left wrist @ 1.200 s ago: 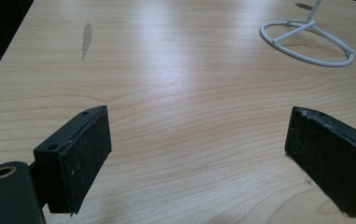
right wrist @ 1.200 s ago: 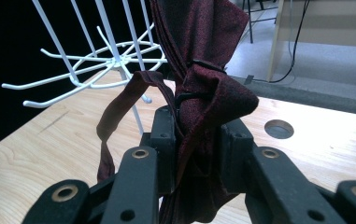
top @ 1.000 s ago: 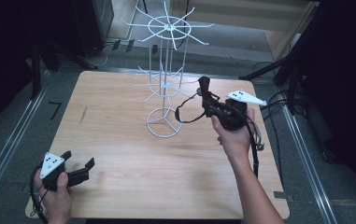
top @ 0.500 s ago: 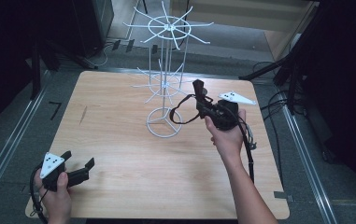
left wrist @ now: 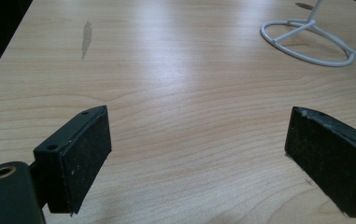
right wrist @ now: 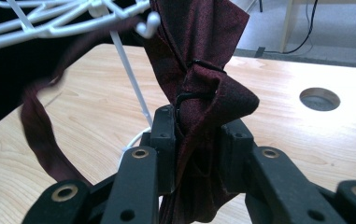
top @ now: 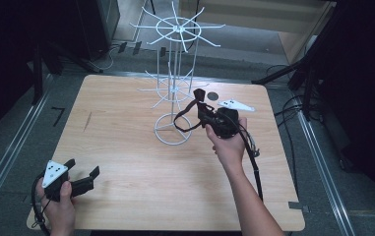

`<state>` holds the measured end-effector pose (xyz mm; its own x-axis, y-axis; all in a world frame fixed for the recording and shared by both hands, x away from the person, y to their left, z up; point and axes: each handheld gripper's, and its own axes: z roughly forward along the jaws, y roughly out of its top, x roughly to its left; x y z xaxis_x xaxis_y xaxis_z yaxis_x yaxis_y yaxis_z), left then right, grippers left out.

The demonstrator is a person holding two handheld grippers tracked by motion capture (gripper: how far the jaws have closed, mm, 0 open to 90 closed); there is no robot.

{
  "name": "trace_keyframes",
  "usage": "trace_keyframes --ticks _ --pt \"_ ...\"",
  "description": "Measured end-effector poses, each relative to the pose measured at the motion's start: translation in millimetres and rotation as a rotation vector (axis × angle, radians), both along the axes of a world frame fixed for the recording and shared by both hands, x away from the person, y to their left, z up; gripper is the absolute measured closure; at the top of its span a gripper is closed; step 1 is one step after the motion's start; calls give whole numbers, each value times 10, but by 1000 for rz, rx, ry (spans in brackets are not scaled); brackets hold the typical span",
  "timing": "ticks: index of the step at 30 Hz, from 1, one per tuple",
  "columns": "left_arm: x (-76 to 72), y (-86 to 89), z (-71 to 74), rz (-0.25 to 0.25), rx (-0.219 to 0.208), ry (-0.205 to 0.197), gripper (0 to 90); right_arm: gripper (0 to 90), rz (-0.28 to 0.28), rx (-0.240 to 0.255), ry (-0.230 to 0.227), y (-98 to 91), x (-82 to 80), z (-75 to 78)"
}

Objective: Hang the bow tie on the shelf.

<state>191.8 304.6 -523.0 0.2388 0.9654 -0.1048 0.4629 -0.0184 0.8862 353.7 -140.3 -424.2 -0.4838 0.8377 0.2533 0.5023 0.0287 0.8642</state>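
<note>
Right claw (right wrist: 196, 140) clamping dark red bow tie (right wrist: 199, 70), its strap (right wrist: 38, 126) blurred

You work in a lab-like recording room: a light wooden table (top: 126, 147) stands on grey carpet (top: 8, 147), with metal floor rails (top: 13, 152), black cables (top: 293, 105) and dark stand legs (top: 283, 76) around it.

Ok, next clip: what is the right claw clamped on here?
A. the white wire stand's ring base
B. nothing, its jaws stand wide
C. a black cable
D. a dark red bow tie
D: in the right gripper view the right claw has its pads pressed on the dark red bow tie, just beside the white wire stand.
</note>
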Motion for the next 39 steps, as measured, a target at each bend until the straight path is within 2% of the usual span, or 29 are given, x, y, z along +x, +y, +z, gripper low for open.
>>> trace_keyframes --ticks 5,10,11,13,19,26,29,31,39 --pt "0 3 0 -4 -3 0 78 725 6 -8 15 105 28 -76" --pt "2 4 -1 -4 -3 1 78 725 13 -37 36 199 62 -164" --pt "2 4 0 -4 -3 1 78 724 14 -57 49 237 78 -216" --pt "2 5 0 -4 -3 1 78 725 15 -60 54 250 83 -239" --pt "2 5 0 -4 -3 1 78 724 13 -99 94 343 103 -467" --pt "3 5 0 -4 -3 2 78 723 17 -102 114 373 104 -585" --pt "2 4 -1 -4 -4 1 78 723 18 -79 122 371 107 -639" --pt "1 5 0 -4 -3 1 78 724 13 -66 131 362 111 -648" --pt "3 6 -1 -3 -6 1 78 718 1 -73 138 342 128 -650"
